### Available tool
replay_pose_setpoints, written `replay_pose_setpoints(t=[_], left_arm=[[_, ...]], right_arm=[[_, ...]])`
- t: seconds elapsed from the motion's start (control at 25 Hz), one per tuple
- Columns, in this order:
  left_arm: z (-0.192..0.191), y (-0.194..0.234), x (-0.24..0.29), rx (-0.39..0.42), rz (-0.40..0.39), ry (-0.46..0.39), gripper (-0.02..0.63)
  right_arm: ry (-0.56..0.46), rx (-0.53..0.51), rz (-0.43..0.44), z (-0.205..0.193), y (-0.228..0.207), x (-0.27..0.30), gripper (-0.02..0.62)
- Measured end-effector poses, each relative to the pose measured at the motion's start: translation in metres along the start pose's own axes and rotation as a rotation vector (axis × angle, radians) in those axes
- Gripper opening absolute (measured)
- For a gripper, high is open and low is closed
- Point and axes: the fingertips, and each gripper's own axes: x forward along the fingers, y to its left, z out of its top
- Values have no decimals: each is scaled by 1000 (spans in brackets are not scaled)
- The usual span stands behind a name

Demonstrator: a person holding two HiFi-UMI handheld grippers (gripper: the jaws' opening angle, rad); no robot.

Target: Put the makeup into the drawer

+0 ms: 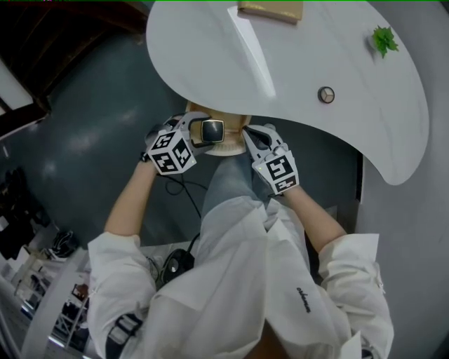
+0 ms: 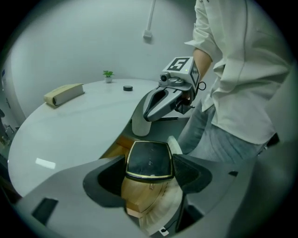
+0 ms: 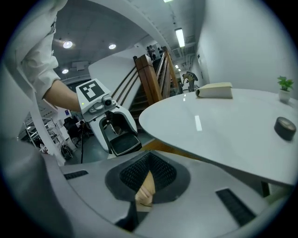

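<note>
A black makeup compact with a gold rim point(image 2: 149, 158) sits between the pads of my left gripper point(image 2: 150, 173), which is shut on it. Right below it is the open wooden drawer point(image 2: 132, 190), with its ribbed white curved front, under the table's edge. In the head view the compact point(image 1: 212, 129) hangs over the drawer point(image 1: 230, 148). My right gripper point(image 1: 254, 137) is just right of it, empty, with its fingertips together. From the left gripper view the right gripper point(image 2: 147, 116) points down at a white rounded post point(image 2: 139, 126) by the drawer; touching or apart, I cannot tell.
The white curved table point(image 1: 302, 63) overhangs the drawer. On it stand a small round black item point(image 1: 326, 95), a little green plant point(image 1: 383, 40) and a beige box point(image 1: 270, 10) at the far edge. The person's legs are close behind the drawer.
</note>
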Motion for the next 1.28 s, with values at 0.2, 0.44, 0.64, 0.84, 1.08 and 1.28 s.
replay_pose_setpoints(t=[0.2,0.44,0.64,0.84,1.08,1.28], left_arm=[[-24,2,26,64,-48,82,333],[-40,2,63,132,-107,158,333],[-50,6,86,160,-117,201,333],[-54,4,104,175,-151,279,330],[-42,10,112,221,-121,273,331],[-43,17,137,264,-113,308,331]], right_arm=[[47,-5,2,-20,-1,19,17],[72,11,-10,-41,-13,31,17],[71,32,-20,-49,-14,35,17],[65,53,-31,-56,-22,31,17],[56,65,-38,-62,-26,30,17],[64,67,-40,-69,-24,32,17]])
